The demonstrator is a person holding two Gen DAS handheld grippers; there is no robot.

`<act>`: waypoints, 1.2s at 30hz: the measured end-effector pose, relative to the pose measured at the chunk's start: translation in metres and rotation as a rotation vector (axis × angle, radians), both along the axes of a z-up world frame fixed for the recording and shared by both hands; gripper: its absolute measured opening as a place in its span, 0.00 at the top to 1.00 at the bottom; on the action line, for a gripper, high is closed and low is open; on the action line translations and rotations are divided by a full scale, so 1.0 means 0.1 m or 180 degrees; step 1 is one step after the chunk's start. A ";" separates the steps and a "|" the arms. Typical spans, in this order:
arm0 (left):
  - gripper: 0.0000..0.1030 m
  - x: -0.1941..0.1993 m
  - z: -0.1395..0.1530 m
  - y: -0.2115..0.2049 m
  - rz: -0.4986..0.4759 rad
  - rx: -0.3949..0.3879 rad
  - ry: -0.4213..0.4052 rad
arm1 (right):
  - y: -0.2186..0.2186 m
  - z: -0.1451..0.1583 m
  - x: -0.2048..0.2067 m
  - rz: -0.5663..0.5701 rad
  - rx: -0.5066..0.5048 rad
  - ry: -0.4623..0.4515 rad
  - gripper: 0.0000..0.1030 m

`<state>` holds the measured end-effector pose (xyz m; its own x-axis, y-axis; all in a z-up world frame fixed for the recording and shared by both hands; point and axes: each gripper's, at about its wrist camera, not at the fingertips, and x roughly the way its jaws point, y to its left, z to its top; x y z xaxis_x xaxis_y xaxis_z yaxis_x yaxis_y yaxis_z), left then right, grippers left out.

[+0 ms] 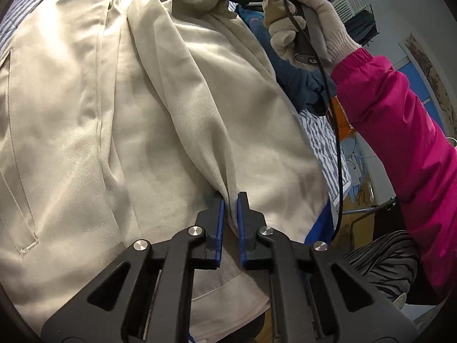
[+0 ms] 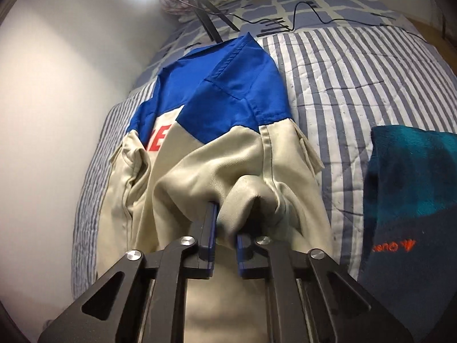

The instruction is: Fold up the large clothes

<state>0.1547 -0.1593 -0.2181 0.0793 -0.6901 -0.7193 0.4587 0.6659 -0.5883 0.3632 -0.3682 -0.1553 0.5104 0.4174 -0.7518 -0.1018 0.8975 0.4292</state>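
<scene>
The beige-and-blue jacket (image 2: 217, 131) is lying on the striped quilt (image 2: 357, 85), its long axis running away from the right gripper (image 2: 225, 228), blue yoke at the far end. Red letters are showing on a white patch, partly covered; only an "E" is reading clearly. Orange stitched writing on the dark teal fleece (image 2: 411, 200) beside it is too small to read. Both tools are clenching beige cloth: the left gripper (image 1: 230, 208) is pinching a ridge, the right a bunched fold.
</scene>
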 end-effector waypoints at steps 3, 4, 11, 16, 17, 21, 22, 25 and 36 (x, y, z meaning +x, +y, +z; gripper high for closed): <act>0.97 -0.02 0.09 0.09 0.0015 -0.0093 -0.0016 | -0.01 0.15 -0.01 -0.0018 -0.0132 -0.0151 0.95; 0.97 -0.02 0.13 0.12 0.0019 -0.0161 -0.0001 | -0.02 0.20 -0.02 -0.0023 -0.0133 -0.0158 0.95; 0.97 0.06 0.24 0.24 0.0040 -0.0567 0.0131 | -0.65 0.70 -0.03 -0.0355 0.0099 -0.0372 0.97; 0.97 0.09 -0.08 0.16 0.0094 -0.0073 0.0144 | -1.00 0.43 0.28 -0.0716 -0.0034 -0.0166 0.97; 0.97 0.07 -0.11 0.14 0.0075 0.0005 0.0129 | -1.00 0.32 0.35 -0.0743 -0.0152 -0.0107 0.97; 0.97 -0.02 -0.12 0.05 -0.0013 0.0222 0.0007 | -1.04 0.03 0.45 -0.0800 -0.0234 0.0021 0.97; 0.97 -0.04 -0.10 0.04 -0.0018 0.0255 -0.0026 | -1.05 0.01 0.45 -0.0791 -0.0191 0.0026 0.97; 0.97 -0.05 -0.02 0.06 0.0015 0.0265 -0.0055 | -1.07 0.09 0.38 -0.0724 -0.0085 0.0015 0.94; 0.89 -0.27 0.55 0.30 0.0058 0.0287 -0.0669 | -0.91 0.71 -0.88 -0.0282 -0.0162 -0.0252 0.83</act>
<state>0.1281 -0.1295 -0.1630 0.2458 -0.6209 -0.7444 0.5524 0.7207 -0.4188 0.2751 -0.4588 -0.0846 0.6023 0.3304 -0.7267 -0.0530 0.9249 0.3765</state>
